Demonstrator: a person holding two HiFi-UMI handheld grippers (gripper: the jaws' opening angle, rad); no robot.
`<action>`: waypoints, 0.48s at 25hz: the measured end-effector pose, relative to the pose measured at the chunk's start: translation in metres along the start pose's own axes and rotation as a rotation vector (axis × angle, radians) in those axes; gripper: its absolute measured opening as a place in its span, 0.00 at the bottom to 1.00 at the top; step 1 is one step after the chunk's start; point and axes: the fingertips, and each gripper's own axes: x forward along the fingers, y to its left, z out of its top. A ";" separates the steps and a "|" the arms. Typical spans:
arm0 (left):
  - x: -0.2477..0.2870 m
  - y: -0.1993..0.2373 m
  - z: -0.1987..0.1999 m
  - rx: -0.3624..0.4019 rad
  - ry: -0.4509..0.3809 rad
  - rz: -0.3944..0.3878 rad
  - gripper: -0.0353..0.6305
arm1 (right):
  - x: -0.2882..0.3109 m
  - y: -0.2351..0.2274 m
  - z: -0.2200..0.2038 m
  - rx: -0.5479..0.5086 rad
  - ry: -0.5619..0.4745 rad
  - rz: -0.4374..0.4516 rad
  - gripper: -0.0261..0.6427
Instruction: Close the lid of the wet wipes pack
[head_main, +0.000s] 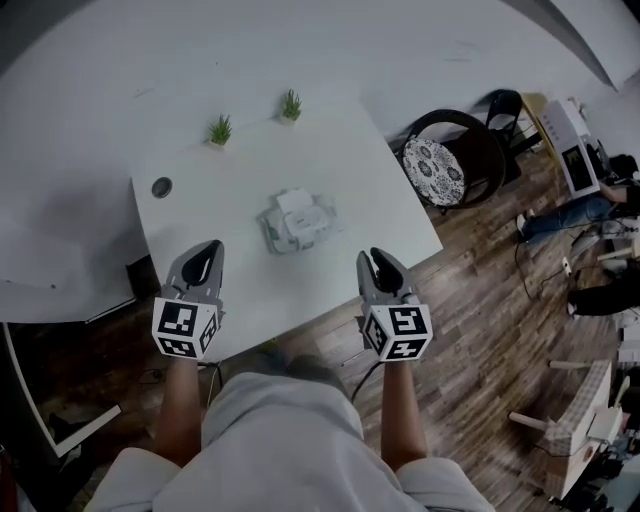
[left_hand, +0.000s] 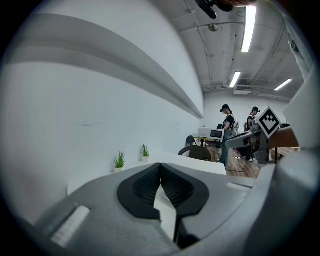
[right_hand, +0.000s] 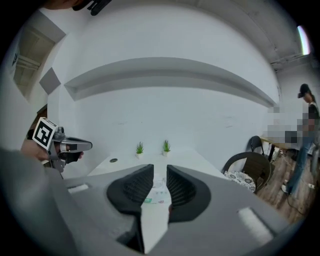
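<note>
The wet wipes pack lies flat near the middle of the white table, its white lid flap apparently lifted toward the far side. Both grippers hover over the table's near edge, apart from the pack. My left gripper is to the pack's near left; its jaws meet at the tips with nothing between them. My right gripper is to the near right, jaws a narrow gap apart and empty. Through that gap the pack shows ahead on the table.
Two small potted plants stand at the table's far edge by the wall. A round cable hole sits at the far left corner. A dark chair with a patterned cushion stands right of the table. People stand in the room beyond.
</note>
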 end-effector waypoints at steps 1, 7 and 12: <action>0.003 0.002 -0.003 -0.006 0.006 -0.001 0.07 | 0.006 0.000 -0.001 -0.001 0.008 0.005 0.17; 0.017 0.012 -0.010 -0.027 0.028 0.011 0.07 | 0.034 0.000 0.001 -0.013 0.033 0.038 0.17; 0.036 0.017 -0.013 -0.040 0.052 0.035 0.07 | 0.062 -0.009 0.005 -0.024 0.046 0.083 0.17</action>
